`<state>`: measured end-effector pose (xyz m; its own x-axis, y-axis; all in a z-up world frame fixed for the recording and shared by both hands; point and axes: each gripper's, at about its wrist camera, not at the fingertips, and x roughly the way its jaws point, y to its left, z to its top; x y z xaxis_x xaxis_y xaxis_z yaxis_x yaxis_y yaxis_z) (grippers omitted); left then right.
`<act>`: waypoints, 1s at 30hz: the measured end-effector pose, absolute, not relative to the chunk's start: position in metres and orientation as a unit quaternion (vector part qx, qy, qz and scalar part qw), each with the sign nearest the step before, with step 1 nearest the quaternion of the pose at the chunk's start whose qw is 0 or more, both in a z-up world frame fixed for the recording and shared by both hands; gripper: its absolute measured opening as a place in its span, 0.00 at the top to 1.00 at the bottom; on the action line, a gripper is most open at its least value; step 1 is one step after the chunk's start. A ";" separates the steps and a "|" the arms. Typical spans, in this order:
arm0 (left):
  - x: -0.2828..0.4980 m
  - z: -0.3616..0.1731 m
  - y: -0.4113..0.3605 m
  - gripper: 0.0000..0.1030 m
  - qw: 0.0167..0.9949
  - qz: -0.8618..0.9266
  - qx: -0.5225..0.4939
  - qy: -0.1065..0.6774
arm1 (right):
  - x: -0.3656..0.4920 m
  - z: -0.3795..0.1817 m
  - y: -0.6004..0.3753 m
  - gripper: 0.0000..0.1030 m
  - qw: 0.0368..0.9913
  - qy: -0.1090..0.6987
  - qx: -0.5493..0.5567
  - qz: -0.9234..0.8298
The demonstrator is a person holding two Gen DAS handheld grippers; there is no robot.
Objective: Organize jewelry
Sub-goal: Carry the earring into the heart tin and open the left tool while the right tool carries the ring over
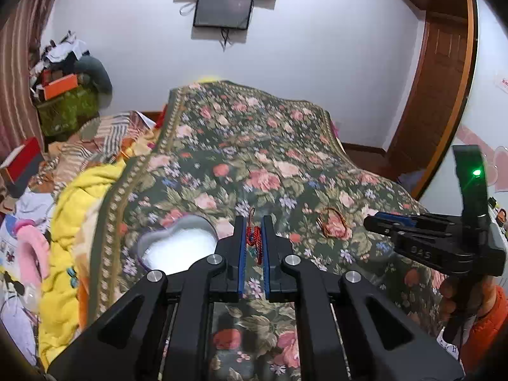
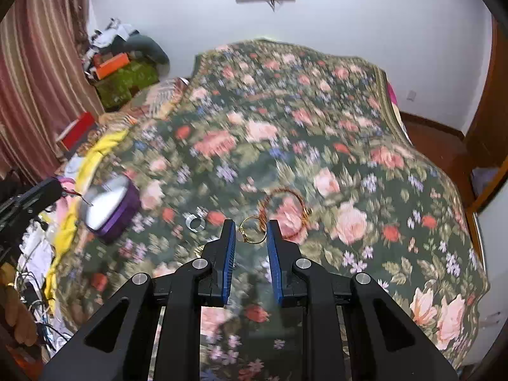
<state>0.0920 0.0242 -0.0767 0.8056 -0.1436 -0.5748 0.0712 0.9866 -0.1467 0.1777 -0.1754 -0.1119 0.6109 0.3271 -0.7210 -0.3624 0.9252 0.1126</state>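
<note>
Just right of the heart-shaped purple tin [image 1: 177,247], a red braided cord bracelet [image 1: 255,241] is pinched by the left gripper [image 1: 254,247] and should be released over the tin; the right gripper [image 2: 251,241] is spread around a thin gold ring [image 2: 252,230].

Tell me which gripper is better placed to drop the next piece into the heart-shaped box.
Left. The left gripper already holds the red cord bracelet, just beside the heart-shaped box. The right gripper is open and empty, around the gold ring on the bedspread.
</note>
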 end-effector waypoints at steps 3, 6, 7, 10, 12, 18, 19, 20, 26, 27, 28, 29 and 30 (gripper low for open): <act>0.089 -0.067 0.031 0.93 0.952 -0.050 -0.063 0.294 | 0.173 -0.097 -0.167 0.83 0.902 0.380 -0.019 0.204; 0.087 -0.059 0.039 0.93 0.956 -0.042 -0.070 0.283 | 0.170 -0.087 -0.160 0.83 0.905 0.366 -0.016 0.217; 0.086 -0.057 0.041 0.93 0.957 -0.038 -0.071 0.279 | 0.169 -0.085 -0.157 0.83 0.905 0.363 -0.016 0.221; 0.084 -0.051 0.048 0.93 0.960 -0.030 -0.074 0.269 | 0.168 -0.077 -0.144 0.83 0.906 0.351 -0.015 0.238; 0.083 -0.048 0.053 0.93 0.961 -0.024 -0.075 0.263 | 0.166 -0.074 -0.136 0.83 0.905 0.346 -0.014 0.248; 0.082 -0.042 0.068 0.93 0.966 -0.008 -0.075 0.248 | 0.165 -0.067 -0.110 0.83 0.900 0.334 -0.022 0.278; 0.084 -0.041 0.071 0.93 0.966 -0.006 -0.075 0.247 | 0.165 -0.066 -0.105 0.83 0.900 0.332 -0.025 0.282; 0.085 -0.041 0.073 0.93 0.966 -0.004 -0.075 0.246 | 0.167 -0.066 -0.101 0.83 0.899 0.331 -0.027 0.285; 0.100 -0.047 0.083 0.93 0.965 0.001 -0.070 0.252 | 0.175 -0.063 -0.081 0.83 0.894 0.326 -0.039 0.304; 0.102 -0.049 0.084 0.93 0.965 0.001 -0.071 0.254 | 0.177 -0.063 -0.076 0.83 0.893 0.327 -0.041 0.308; 0.105 -0.051 0.086 0.93 0.964 0.001 -0.071 0.257 | 0.178 -0.063 -0.073 0.83 0.891 0.328 -0.043 0.311; 0.107 -0.054 0.088 0.93 0.963 0.001 -0.072 0.260 | 0.180 -0.065 -0.068 0.83 0.889 0.330 -0.045 0.315; 0.109 -0.056 0.089 0.93 0.962 0.001 -0.073 0.263 | 0.181 -0.066 -0.064 0.83 0.887 0.331 -0.047 0.318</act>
<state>0.1093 0.0892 -0.0564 0.8616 -0.0366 -0.5062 -0.0404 0.9893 -0.1402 0.1806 -0.0643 -0.0661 0.5789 0.5331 -0.6170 -0.5950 0.7936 0.1273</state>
